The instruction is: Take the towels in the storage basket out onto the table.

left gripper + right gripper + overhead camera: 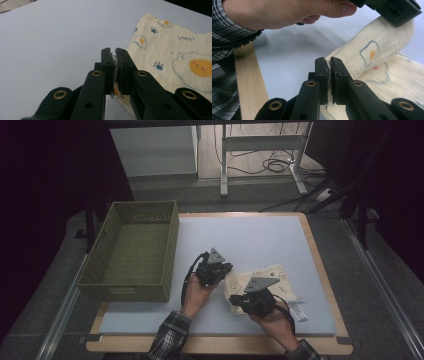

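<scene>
Blue mat (250, 240); cream cloth (175, 50) reads "Hey!"; left claw (115, 53) pinching edge

A cream cloth (260, 277) printed with yellow-yolked fried eggs, blue paw prints and "Hey!" lies near the front right corner of my pale blue, wood-edged surface (250, 235). My two tools (227, 277) (235, 299) are black. The olive-green woven basket (131, 251) stands along the left edge; my sleeves (170, 340) are plaid.

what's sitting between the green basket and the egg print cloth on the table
In the high view, the left gripper in its hand stands between the green basket and the cloth, clamped on the cloth's edge. Otherwise only bare pale mat.
</scene>
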`<state>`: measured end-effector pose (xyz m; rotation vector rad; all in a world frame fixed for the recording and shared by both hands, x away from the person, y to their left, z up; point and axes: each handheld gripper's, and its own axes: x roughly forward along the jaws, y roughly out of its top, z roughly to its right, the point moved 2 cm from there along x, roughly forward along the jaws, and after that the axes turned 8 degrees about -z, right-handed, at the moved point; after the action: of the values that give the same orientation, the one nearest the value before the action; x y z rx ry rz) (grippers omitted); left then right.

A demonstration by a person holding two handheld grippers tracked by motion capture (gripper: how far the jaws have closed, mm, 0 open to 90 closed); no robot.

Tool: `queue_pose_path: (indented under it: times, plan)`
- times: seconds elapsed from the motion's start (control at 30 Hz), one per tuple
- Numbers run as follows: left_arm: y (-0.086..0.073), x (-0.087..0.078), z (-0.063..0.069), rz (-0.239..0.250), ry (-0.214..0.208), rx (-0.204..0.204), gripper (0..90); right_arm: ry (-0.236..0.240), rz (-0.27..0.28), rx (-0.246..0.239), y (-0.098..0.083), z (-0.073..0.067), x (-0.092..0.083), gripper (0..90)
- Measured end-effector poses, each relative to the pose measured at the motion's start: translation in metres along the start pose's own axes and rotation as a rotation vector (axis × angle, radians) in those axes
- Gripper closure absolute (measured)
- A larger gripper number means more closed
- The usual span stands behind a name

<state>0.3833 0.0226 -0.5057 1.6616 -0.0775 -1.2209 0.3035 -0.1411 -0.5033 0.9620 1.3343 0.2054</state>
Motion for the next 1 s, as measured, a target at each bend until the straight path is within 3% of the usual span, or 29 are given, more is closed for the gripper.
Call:
queue_pose_path:
  times: [0.4, 0.57, 1.0]
  plan:
    - [0.032, 0.039, 0.02, 0.007, -0.05, 0.06, 84.2, -0.088, 0.023, 0.09, -0.034, 0.032, -0.034, 84.5]
    - [0.043, 0.053, 0.027, -0.005, -0.056, 0.079, 83.2, -0.116, 0.031, 0.14, -0.05, 0.046, -0.049, 84.4]
    - [0.075, 0.083, 0.05, -0.026, -0.059, 0.129, 83.3, -0.169, 0.039, 0.213, -0.073, 0.071, -0.075, 84.4]
